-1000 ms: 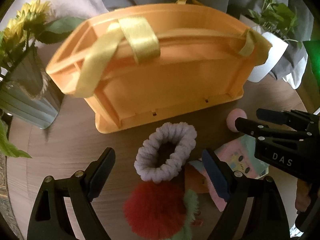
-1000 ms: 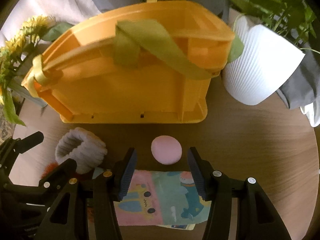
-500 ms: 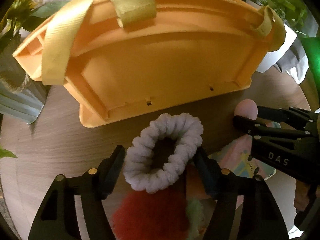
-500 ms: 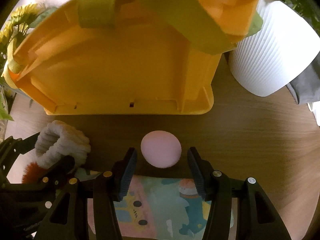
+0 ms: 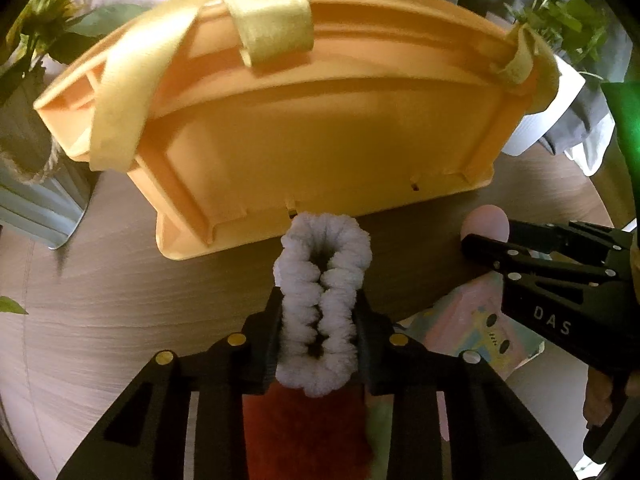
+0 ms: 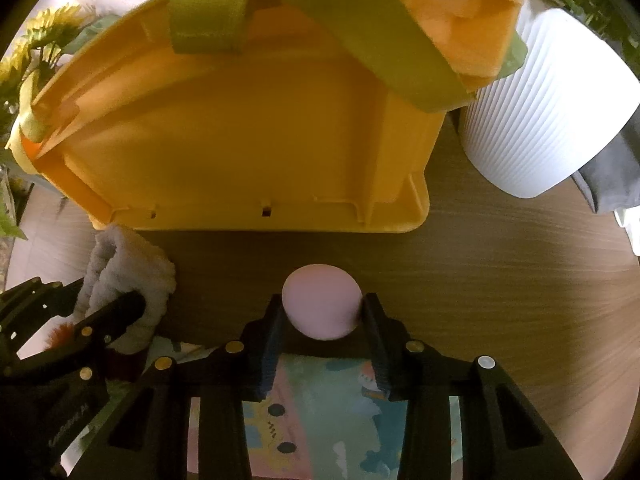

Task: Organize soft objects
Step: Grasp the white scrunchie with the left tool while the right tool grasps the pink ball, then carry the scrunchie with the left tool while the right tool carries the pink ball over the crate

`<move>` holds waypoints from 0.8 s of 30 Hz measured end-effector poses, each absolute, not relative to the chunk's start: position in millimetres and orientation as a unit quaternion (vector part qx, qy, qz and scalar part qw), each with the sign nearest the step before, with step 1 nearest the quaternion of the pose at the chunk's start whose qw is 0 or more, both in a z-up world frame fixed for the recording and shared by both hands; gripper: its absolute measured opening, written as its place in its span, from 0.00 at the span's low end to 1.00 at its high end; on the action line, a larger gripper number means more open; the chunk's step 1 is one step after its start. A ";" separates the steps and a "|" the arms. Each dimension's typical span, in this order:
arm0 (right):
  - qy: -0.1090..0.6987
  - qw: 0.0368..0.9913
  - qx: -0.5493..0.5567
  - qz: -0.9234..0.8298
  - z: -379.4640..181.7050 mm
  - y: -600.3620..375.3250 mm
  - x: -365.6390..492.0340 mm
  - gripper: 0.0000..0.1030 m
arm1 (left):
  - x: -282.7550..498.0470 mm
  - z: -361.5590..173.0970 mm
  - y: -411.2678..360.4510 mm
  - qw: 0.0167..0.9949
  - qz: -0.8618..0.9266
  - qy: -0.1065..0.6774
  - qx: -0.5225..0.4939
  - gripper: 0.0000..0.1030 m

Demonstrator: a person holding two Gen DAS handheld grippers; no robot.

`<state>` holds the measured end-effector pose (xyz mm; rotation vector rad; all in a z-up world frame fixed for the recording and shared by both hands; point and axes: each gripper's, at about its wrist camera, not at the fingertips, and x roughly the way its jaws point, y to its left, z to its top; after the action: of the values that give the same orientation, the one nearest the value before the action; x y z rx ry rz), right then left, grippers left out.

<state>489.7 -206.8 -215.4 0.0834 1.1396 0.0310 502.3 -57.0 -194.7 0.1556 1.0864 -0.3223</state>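
step: both grippers were pinching soft items in front of the orange basket (image 5: 320, 128); judged next need was to lift each clear of the near wall, then carry over the rim and release inside.
how to do well: keep squeeze light but firm; raise straight up first, since basket wall sat just beyond both items; mind the yellow strap (image 5: 264, 8) draped over the rim.
left gripper (image 5: 318, 320): fingers nearly closed, clamped on the white scrunchie (image 5: 320, 300), which was squashed into a narrow loop, center of left wrist frame; its far end almost touched the basket base.
red pompom (image 5: 296, 432): lower center, under the left fingers, on the desk (image 5: 100, 300).
right gripper (image 6: 322, 316): fingers partly closed, pads touching both sides of the pink ball (image 6: 322, 306), center of right wrist frame; ball looked gripped, hardly deformed.
patterned cloth (image 6: 332, 420): bottom center, beneath right gripper.
white pot (image 6: 548, 112): upper right, just beside basket.
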 end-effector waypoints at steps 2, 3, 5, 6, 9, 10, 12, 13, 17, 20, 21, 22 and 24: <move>0.533 0.845 0.037 0.017 -208.2 -207.5 490.0 0.38 | 498.7 -189.1 -54.3 0.846 -0.151 0.505 0.072 0.30; 0.530 0.847 0.037 0.017 -206.4 -206.5 486.1 0.38 | 496.6 -184.4 -52.8 0.851 -0.151 0.498 0.069 0.29; 0.523 0.851 0.036 0.019 -199.9 -205.3 482.2 0.38 | 493.1 -177.1 -50.9 0.857 -0.153 0.487 0.068 0.29; 0.520 0.853 0.036 0.020 -196.6 -203.9 479.4 0.38 | 491.5 -173.6 -48.3 0.860 -0.153 0.483 0.067 0.29; 0.507 0.861 0.030 0.022 -184.5 -198.5 473.2 0.38 | 485.6 -162.0 -48.1 0.868 -0.152 0.468 0.062 0.29; 0.501 0.864 0.028 0.023 -179.6 -197.0 470.6 0.38 | 484.1 -159.1 -48.1 0.870 -0.153 0.465 0.059 0.29; 0.494 0.868 0.027 0.027 -172.1 -193.5 464.3 0.38 | 478.8 -150.1 -44.6 0.874 -0.156 0.457 0.052 0.29; 0.490 0.871 0.026 0.029 -167.3 -192.2 461.8 0.38 | 476.8 -146.8 -44.8 0.876 -0.158 0.453 0.050 0.29; 0.473 0.880 0.025 0.034 -150.2 -191.0 454.0 0.38 | 468.9 -133.6 -42.8 0.881 -0.161 0.442 0.036 0.29; 0.460 0.887 0.025 0.037 -129.7 -186.1 457.3 0.38 | 460.9 -124.2 -35.5 0.887 -0.164 0.431 0.027 0.29; 0.454 0.890 0.025 0.038 -124.0 -185.0 454.9 0.38 | 458.4 -119.5 -32.7 0.889 -0.165 0.426 0.026 0.29; 0.449 0.892 0.025 0.040 -121.9 -185.7 454.0 0.38 | 456.6 -115.4 -31.1 0.891 -0.166 0.422 0.025 0.29; 0.437 0.898 0.024 0.044 -107.8 -183.6 449.7 0.38 | 453.1 -108.0 -28.9 0.894 -0.170 0.414 0.024 0.29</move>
<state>449.7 -183.6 -107.8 0.0494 0.9052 0.0902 453.1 -28.9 -108.0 0.0495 0.8584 -0.3525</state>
